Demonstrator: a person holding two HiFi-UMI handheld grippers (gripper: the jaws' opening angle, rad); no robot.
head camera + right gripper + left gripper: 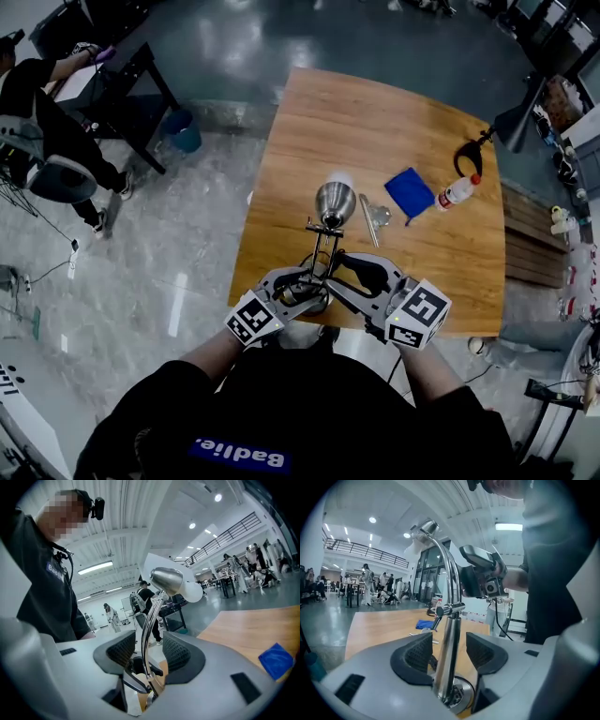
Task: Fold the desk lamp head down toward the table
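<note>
A chrome desk lamp (335, 200) stands near the front edge of the wooden table (375, 112), its silver shade and white bulb pointing away from me. My left gripper (309, 284) is low at the lamp's base. In the left gripper view its gripper (447, 649) is open, with the upright chrome pole (450, 630) between the pads and a gap on each side. My right gripper (343, 274) comes in from the right. In the right gripper view that gripper (149, 651) is open around the curved neck (145, 634), with the lamp head (167, 579) above it.
A blue cloth (409, 192), a small metal part (373, 217), a plastic bottle with a red cap (457, 192) and a black looped object (466, 155) lie on the table's right half. A person (47, 122) sits by a dark desk at the far left.
</note>
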